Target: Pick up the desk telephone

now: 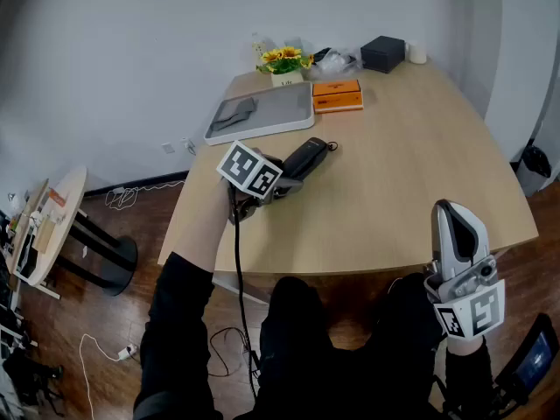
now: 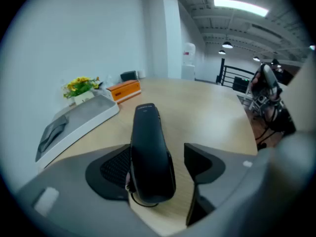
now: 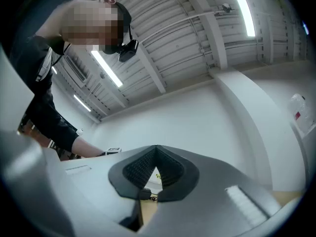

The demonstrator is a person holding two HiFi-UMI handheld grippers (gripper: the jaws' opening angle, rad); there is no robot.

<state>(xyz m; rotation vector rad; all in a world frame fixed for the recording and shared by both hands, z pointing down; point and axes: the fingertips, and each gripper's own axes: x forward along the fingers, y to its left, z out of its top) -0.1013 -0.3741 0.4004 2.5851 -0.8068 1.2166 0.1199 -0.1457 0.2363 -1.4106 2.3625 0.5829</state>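
Note:
The black telephone handset (image 1: 305, 157) lies lengthwise between the jaws of my left gripper (image 1: 282, 182), over the middle of the wooden table (image 1: 411, 173). In the left gripper view the handset (image 2: 150, 152) rests against the left pad (image 2: 114, 168), while a strip of table shows between it and the right pad (image 2: 200, 163), so the left gripper (image 2: 157, 166) is open around it. A black cord (image 1: 238, 269) hangs from the handset's near end over the table's front edge. My right gripper (image 1: 455, 234) is held upright off the table's near right corner, shut and empty; its pads (image 3: 170, 174) meet.
At the back of the table sit a grey tray (image 1: 262, 112) with a dark cloth, an orange box (image 1: 337, 94), a pot of yellow flowers (image 1: 284, 62) and a black box (image 1: 382, 53). A small round side table (image 1: 52, 226) stands at the left.

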